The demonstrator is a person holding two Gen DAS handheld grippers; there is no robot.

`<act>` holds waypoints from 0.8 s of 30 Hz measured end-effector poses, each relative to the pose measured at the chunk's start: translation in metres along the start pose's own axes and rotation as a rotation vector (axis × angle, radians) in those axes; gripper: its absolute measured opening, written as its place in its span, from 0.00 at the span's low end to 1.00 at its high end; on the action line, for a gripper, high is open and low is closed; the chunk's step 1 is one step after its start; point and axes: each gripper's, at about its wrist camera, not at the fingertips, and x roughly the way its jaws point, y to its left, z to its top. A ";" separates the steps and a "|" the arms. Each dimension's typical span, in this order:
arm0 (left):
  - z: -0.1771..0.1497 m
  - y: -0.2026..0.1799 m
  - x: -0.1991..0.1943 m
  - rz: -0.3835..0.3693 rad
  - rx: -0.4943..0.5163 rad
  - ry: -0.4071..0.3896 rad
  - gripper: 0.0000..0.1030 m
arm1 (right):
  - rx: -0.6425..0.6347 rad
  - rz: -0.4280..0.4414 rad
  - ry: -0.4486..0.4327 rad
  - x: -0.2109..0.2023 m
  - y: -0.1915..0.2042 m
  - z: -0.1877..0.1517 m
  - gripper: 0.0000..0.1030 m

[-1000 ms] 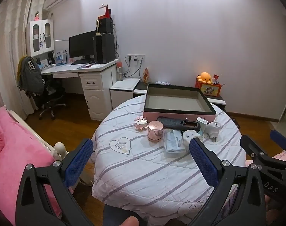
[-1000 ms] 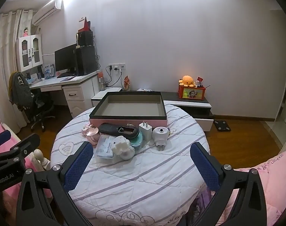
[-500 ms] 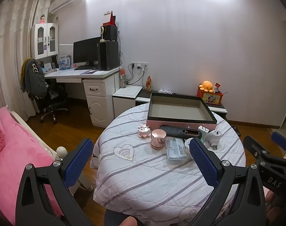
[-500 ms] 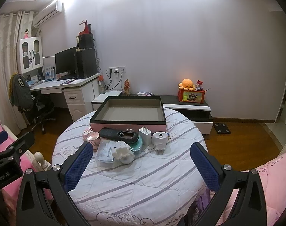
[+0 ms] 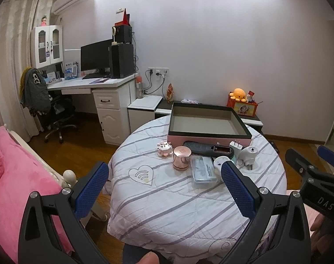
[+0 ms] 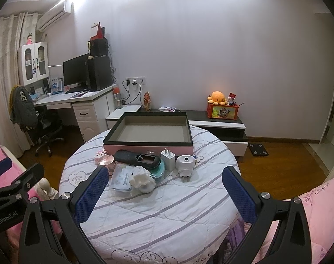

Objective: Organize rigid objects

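A round table (image 5: 167,209) with a striped white cloth carries an empty pink box (image 5: 207,124) with a black rim at its far side, also in the right wrist view (image 6: 149,132). In front of the box lie a rose-gold jar (image 5: 182,158), a small pink trinket (image 5: 164,149), a black device (image 6: 138,157), a clear case (image 5: 204,171), a white charger (image 6: 168,158), a white plug (image 6: 184,165) and a white figurine (image 6: 141,177). My left gripper (image 5: 164,187) and right gripper (image 6: 164,192) are both open and empty, held back from the table's near edge.
A pink bed (image 5: 10,176) lies at the left and pink bedding (image 6: 316,209) at the right. A desk with a monitor (image 5: 94,59) and chair (image 5: 48,110) stands at the back left. A low cabinet with an orange plush (image 6: 218,98) stands behind the table.
Both grippers have drawn back and risen, so the table looks smaller and lower in view. Both stay open. Nothing on the table has moved.
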 end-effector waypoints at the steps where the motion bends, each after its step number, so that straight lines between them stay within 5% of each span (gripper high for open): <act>1: 0.001 0.000 0.002 0.000 0.000 0.004 1.00 | 0.000 -0.001 0.006 0.003 -0.001 0.002 1.00; 24: 0.026 -0.013 0.096 -0.016 0.047 0.095 1.00 | 0.018 0.011 0.148 0.102 -0.027 0.030 1.00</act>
